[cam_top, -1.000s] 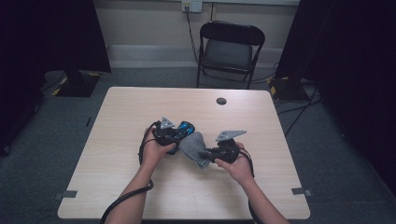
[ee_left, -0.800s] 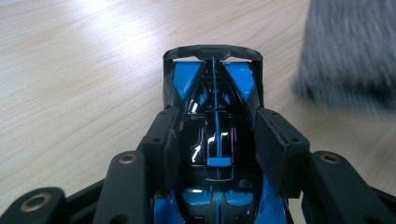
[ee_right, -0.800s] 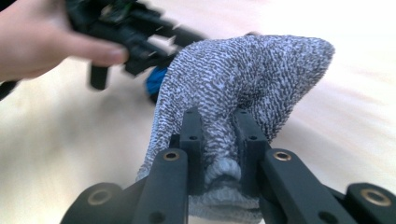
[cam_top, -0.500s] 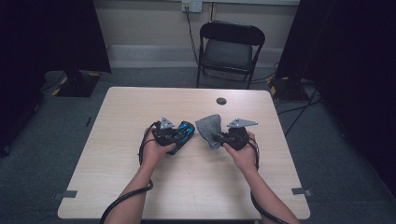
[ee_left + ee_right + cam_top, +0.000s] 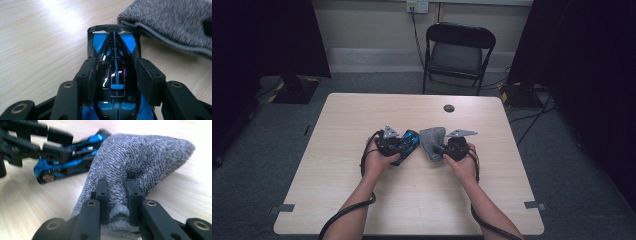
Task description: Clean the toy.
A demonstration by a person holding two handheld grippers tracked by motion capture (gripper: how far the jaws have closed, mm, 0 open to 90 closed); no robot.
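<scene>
A blue and black toy race car (image 5: 115,72) sits on the wooden table (image 5: 362,120), and my left gripper (image 5: 116,75) is shut on its body, one pad on each side. The same toy car (image 5: 408,145) lies mid-table in the high view, nose toward a grey cloth (image 5: 432,142). My right gripper (image 5: 117,195) is shut on a bunched fold of that grey cloth (image 5: 140,160), which drapes up against the car's front (image 5: 75,157). In the high view my right gripper (image 5: 443,150) sits just right of the car.
A small dark round disc (image 5: 449,108) lies near the table's far edge. A black folding chair (image 5: 457,52) stands behind the table. Cables trail from both grippers off the near edge.
My right hand has carried the grey cloth from the near side of the car up and away, then back left against the car's nose. The left hand and car stayed put.
</scene>
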